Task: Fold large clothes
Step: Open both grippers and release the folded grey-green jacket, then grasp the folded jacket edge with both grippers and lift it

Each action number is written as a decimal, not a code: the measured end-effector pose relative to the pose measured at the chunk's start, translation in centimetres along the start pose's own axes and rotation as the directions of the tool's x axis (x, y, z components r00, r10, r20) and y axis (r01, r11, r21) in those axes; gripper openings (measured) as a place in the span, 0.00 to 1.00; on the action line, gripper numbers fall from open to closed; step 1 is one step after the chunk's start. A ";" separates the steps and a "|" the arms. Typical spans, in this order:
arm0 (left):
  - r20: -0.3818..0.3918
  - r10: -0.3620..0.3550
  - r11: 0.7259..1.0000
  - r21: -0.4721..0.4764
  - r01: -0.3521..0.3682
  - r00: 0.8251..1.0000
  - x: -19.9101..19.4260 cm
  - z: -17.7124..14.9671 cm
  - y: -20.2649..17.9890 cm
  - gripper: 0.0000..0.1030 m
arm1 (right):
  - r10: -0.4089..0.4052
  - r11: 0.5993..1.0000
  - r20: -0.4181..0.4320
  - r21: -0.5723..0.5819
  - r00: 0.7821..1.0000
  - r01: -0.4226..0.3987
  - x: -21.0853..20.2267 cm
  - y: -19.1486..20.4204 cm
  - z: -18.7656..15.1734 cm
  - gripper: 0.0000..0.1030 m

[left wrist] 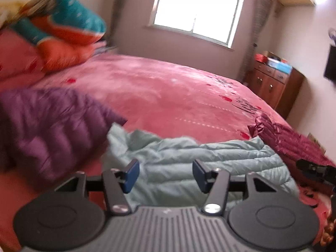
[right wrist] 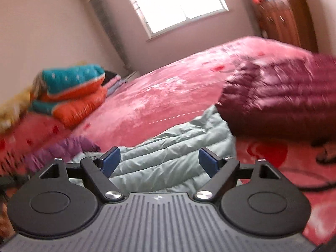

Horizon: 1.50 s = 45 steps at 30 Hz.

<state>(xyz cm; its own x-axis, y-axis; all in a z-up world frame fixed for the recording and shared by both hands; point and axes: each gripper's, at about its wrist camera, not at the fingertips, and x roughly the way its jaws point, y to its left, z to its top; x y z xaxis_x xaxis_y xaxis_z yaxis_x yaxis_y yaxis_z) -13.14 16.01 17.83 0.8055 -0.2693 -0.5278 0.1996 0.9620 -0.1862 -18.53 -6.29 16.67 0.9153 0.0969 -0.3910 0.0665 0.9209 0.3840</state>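
A pale mint-green quilted down jacket [left wrist: 210, 163] lies rumpled at the near edge of a bed covered by a pink plush blanket with red hearts [left wrist: 163, 96], just beyond both grippers. The left gripper [left wrist: 166, 172] hangs above the jacket, its blue-padded jaws parted and holding nothing. The right gripper [right wrist: 159, 161] is likewise above the same garment, its jaws spread wide and empty. A purple quilted down jacket [left wrist: 52, 126] sits on the bed to the left of the mint one, touching its edge in the left wrist view. A shiny maroon quilted down jacket [right wrist: 279, 92] lies to the right, its edge meeting the mint jacket. Folded orange and teal bedding [left wrist: 63, 29] is stacked at the far left of the bed. A brown wooden cabinet [left wrist: 275, 84] stands against the wall beside a bright window [left wrist: 199, 8]. Both views are blurred.
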 end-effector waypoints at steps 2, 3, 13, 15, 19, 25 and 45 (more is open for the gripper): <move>0.005 0.003 1.000 0.017 -0.003 1.000 1.9 0.0 -0.7 0.54 | 0.016 0.999 -0.015 -0.046 1.000 -0.016 2.0 0.6 0.0 1.00; 0.003 0.001 1.000 0.016 -0.001 1.000 2.9 0.0 -1.0 0.54 | 0.027 0.998 -0.026 -0.062 0.999 -0.028 3.2 0.9 0.1 1.00; -0.005 0.040 0.998 0.048 -0.039 0.999 10.5 -0.5 -2.3 0.54 | 0.057 0.964 -0.166 -0.246 0.984 -0.098 14.2 2.2 0.5 1.00; -0.016 0.050 0.998 0.032 -0.050 0.999 11.5 -0.7 -2.1 0.54 | 0.047 0.958 -0.188 -0.269 0.981 -0.098 16.1 2.1 0.7 1.00; -0.027 0.069 0.997 0.037 -0.068 0.997 13.1 -0.9 -2.0 0.54 | 0.003 0.959 -0.211 -0.276 0.977 -0.063 18.9 1.1 0.9 1.00; -0.054 0.089 0.996 0.019 -0.088 0.995 15.3 -1.5 -1.2 0.56 | -0.095 0.981 -0.226 -0.189 0.969 0.052 22.3 -3.5 2.0 1.00; -0.059 0.106 0.994 0.035 -0.104 0.993 19.3 -3.9 -0.8 0.71 | -0.184 0.959 -0.188 -0.248 0.965 0.134 25.2 -5.3 -0.3 1.00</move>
<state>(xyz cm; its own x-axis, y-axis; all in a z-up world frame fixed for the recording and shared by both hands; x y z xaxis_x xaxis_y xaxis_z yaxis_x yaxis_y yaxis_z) 0.13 9.88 4.57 0.7878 -0.1676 -0.5927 0.1338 0.9859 -0.1009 4.03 -8.60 4.56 0.7962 -0.0046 -0.6050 0.0879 0.9902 0.1081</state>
